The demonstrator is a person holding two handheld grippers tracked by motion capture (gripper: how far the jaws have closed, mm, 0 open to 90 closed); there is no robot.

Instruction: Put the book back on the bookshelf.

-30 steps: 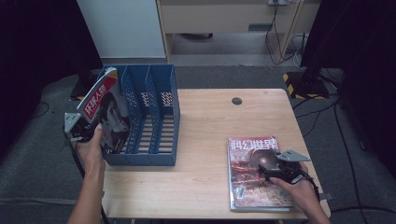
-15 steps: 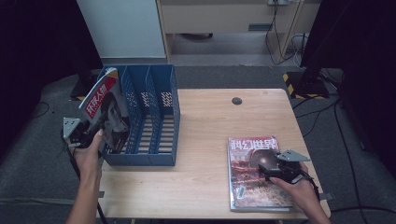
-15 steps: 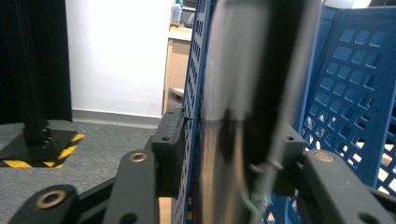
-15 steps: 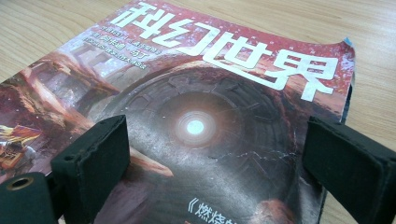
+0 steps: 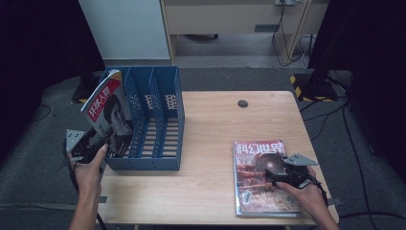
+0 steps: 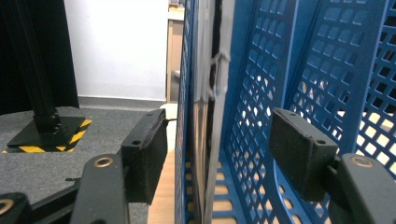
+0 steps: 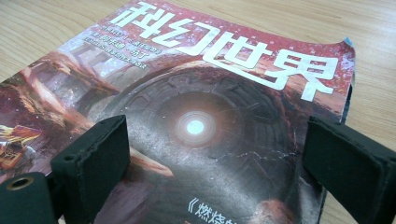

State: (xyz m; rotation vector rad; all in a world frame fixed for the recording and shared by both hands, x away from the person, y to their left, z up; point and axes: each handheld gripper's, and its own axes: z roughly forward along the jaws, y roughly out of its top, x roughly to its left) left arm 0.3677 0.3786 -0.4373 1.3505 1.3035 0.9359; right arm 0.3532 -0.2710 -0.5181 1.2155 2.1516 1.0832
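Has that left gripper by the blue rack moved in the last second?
Yes. The left gripper has slid back from the rack, toward the table's near edge, its jaws just opening off the magazine.

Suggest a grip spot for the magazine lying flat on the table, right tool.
Probably the right edge of the magazine, near its curled top corner, coming from the right. It lies flat, but that corner lifts off the table, giving a pad room underneath. The right tool hovers open over the cover.
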